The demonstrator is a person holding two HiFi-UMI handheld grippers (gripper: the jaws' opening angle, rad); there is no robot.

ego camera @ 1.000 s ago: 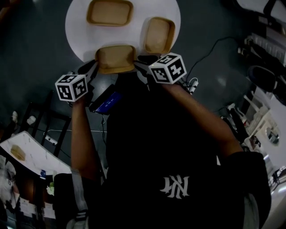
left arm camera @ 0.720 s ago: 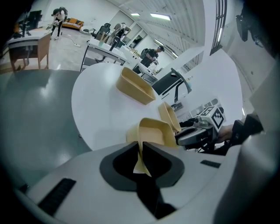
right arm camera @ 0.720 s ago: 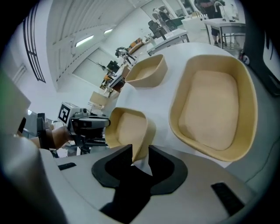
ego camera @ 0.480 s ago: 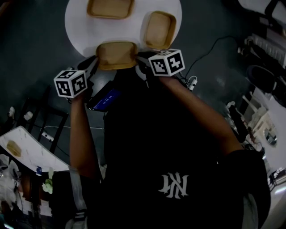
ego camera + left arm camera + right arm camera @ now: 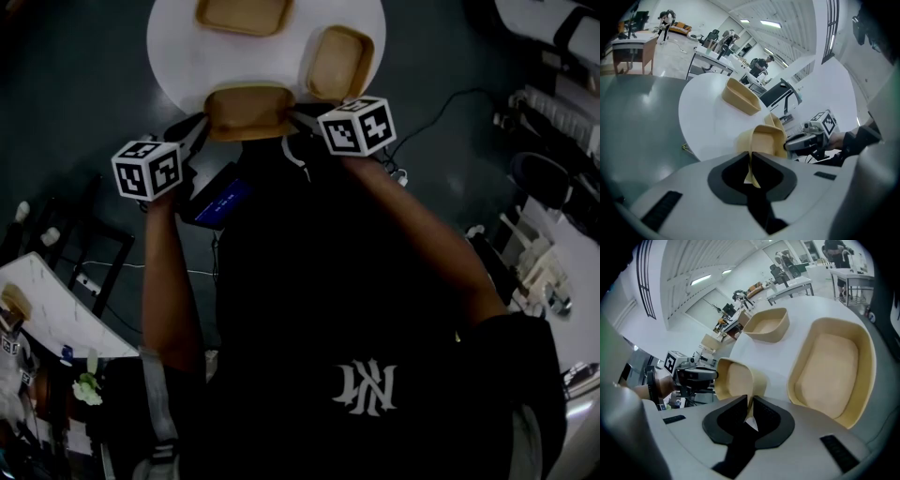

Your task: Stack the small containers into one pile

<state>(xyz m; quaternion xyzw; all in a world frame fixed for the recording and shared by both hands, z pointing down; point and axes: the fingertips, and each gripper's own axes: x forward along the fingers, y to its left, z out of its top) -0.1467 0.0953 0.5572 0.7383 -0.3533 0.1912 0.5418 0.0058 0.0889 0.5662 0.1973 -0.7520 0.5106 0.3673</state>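
Three tan containers stand on a round white table (image 5: 184,56). The nearest container (image 5: 249,111) sits at the table's front edge, between my two grippers. My left gripper (image 5: 199,127) is shut on its left wall, and that thin wall runs between the pads (image 5: 751,163). My right gripper (image 5: 298,118) is shut on the opposite wall (image 5: 750,401). Both pairs of jaws have just been closing, the right pair by much more. A second container (image 5: 337,61) lies to the right (image 5: 832,366). The third container (image 5: 246,11) stands at the far side (image 5: 740,96).
The dark floor surrounds the table. A dark device with a blue screen (image 5: 221,202) hangs below the left gripper. Cables (image 5: 441,108) run across the floor on the right, and desks with equipment (image 5: 553,84) line the right edge. A white side table (image 5: 47,309) stands at the lower left.
The right gripper has drawn in against the near container's right wall. Both grippers and the container sit slightly higher in the head view.
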